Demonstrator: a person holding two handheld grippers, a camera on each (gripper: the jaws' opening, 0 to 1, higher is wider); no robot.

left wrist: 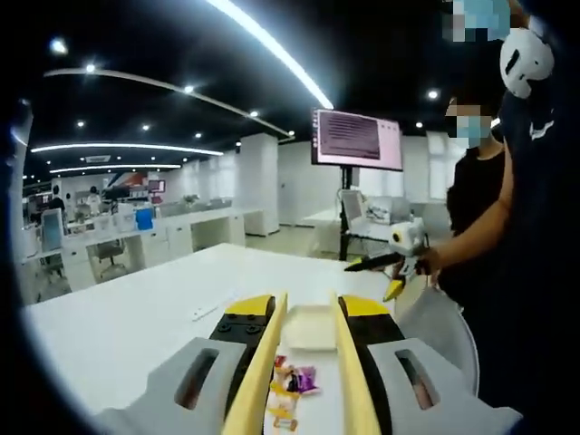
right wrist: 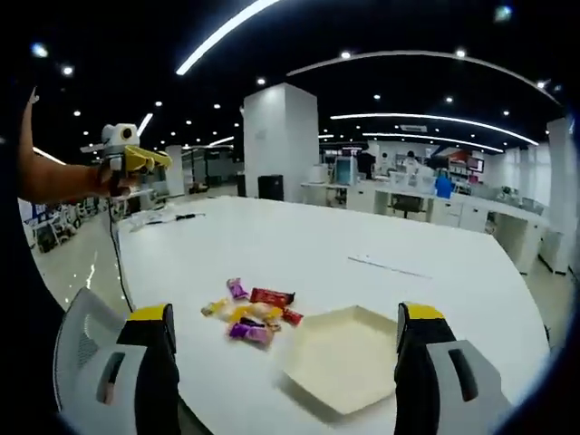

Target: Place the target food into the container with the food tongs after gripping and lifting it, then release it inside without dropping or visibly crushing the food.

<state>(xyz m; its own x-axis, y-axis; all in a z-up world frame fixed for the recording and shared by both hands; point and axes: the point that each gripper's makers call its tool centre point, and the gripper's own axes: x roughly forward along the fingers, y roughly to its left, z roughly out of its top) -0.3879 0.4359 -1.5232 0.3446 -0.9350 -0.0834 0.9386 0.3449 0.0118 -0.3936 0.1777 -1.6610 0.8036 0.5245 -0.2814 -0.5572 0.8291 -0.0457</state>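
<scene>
Wrapped sweets (right wrist: 252, 317) lie in a small heap on the white counter (right wrist: 362, 245), just beside the empty pale tray (right wrist: 349, 358). They look light and crinkly, so expect slippery foil: take one across its middle with gentle pressure. Wrapper print is too small to read. Your left gripper (left wrist: 308, 362) holds long yellow tongs (left wrist: 353, 372), arms apart around the sweets (left wrist: 292, 385). Your right gripper (right wrist: 281, 362) has its fingers wide apart, holding nothing. The monitor (left wrist: 356, 139) text is illegible.
</scene>
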